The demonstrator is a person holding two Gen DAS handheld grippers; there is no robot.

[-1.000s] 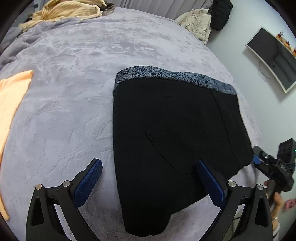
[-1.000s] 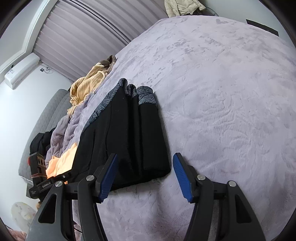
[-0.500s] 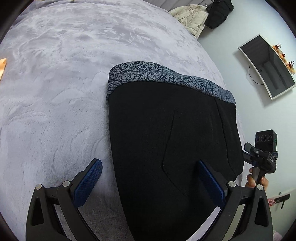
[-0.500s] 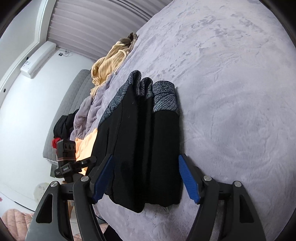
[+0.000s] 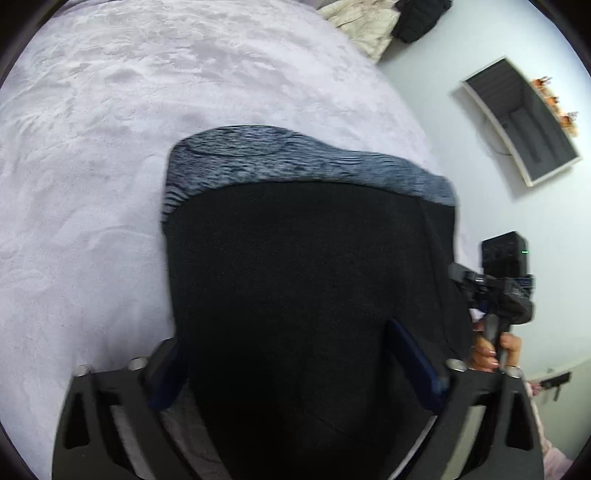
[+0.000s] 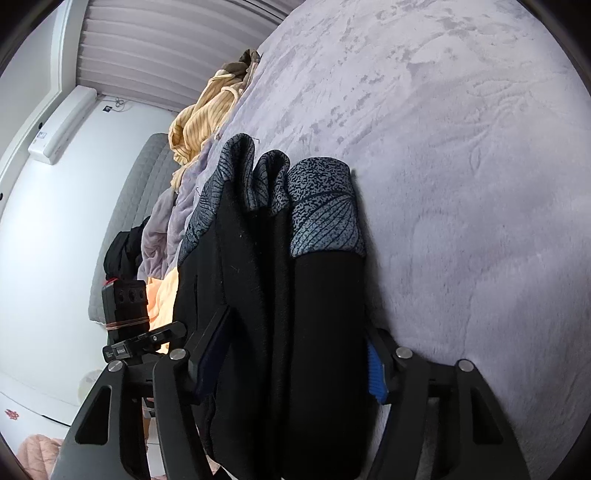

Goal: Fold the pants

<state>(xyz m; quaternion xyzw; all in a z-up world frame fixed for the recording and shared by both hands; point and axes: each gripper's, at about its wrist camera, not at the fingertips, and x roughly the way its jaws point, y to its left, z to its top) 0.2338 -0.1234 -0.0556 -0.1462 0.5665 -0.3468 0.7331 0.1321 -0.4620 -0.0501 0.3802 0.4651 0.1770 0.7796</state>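
The black pants (image 5: pixel 303 277) lie folded on the bed, their grey-blue patterned waistband (image 5: pixel 295 162) at the far end. My left gripper (image 5: pixel 288 365) straddles the near end with its jaws closing. Its left pad sits at the cloth's left edge and its right pad lies over the fabric. In the right wrist view the pants (image 6: pixel 321 332) form a stack of folds, waistband (image 6: pixel 321 206) farthest away. My right gripper (image 6: pixel 291 363) is closing on that stack, which fills the gap and touches both pads. A hand (image 5: pixel 495 347) holds the right gripper at the pants' right side.
A lilac plush blanket (image 6: pixel 480 184) covers the bed. A yellow striped garment (image 6: pixel 207 118) and an orange one (image 6: pixel 162 295) lie along its left side. A cream jacket (image 5: pixel 358 26) sits at the far edge. A dark monitor (image 5: pixel 524 122) hangs on the wall.
Both grippers have come forward and down over the near end of the pants. Their jaws have narrowed, and the cloth now sits between the fingers of each.
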